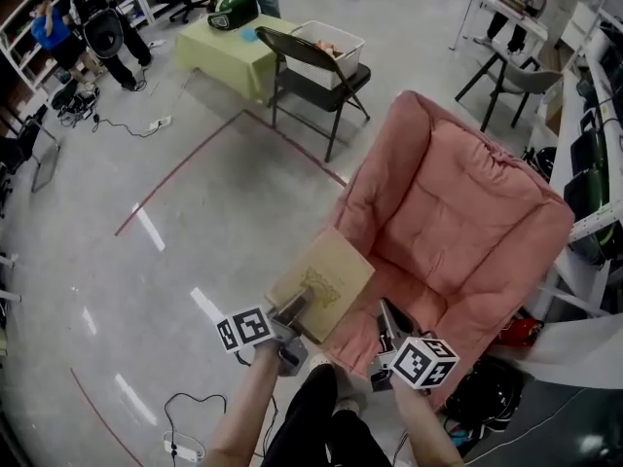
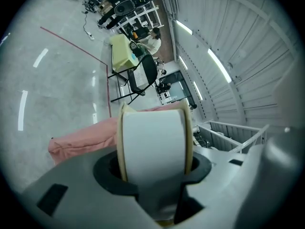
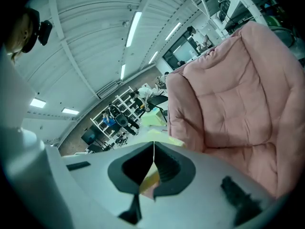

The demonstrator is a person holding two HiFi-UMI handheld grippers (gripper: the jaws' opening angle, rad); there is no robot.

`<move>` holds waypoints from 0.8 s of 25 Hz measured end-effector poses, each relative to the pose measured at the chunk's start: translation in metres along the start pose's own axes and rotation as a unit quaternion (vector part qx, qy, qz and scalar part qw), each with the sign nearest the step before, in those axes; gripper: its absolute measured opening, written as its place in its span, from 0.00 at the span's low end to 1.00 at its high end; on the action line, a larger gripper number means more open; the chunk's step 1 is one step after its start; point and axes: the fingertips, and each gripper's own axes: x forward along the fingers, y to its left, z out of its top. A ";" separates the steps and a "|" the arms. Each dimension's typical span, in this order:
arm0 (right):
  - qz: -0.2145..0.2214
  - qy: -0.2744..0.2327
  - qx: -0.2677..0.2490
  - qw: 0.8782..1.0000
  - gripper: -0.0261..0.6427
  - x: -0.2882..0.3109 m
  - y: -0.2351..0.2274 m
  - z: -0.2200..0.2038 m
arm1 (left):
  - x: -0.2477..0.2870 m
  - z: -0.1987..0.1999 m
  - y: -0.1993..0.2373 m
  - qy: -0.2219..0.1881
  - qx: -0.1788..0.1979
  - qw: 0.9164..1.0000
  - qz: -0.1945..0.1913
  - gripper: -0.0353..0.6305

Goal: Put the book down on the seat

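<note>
1. My left gripper (image 1: 292, 311) reaches forward and tips a little downward at the end of a bare forearm (image 1: 238, 412). Its jaws are clamped on the book (image 1: 326, 275), one on each tan cover, with the white page edge facing the gripper's camera.
2. The book hangs in the air, lying nearly flat, over the front left edge of the pink armchair (image 1: 458, 212).
3. My right gripper (image 1: 391, 327) sits just beside it at the seat's front edge, angled the same way. Its jaw tips are pressed together with nothing between them.
</note>
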 end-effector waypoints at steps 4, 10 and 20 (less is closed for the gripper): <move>-0.002 0.012 0.003 1.000 0.06 0.021 -0.006 -0.009 | 0.017 0.016 0.014 0.001 -0.009 1.000 -0.003 0.40; -0.007 0.026 0.008 1.000 0.06 0.041 -0.016 -0.019 | 0.041 0.031 0.043 0.008 -0.012 1.000 0.009 0.40; -0.023 0.033 0.019 0.999 0.06 0.054 -0.033 -0.027 | 0.061 0.032 0.078 0.024 0.007 0.999 0.038 0.40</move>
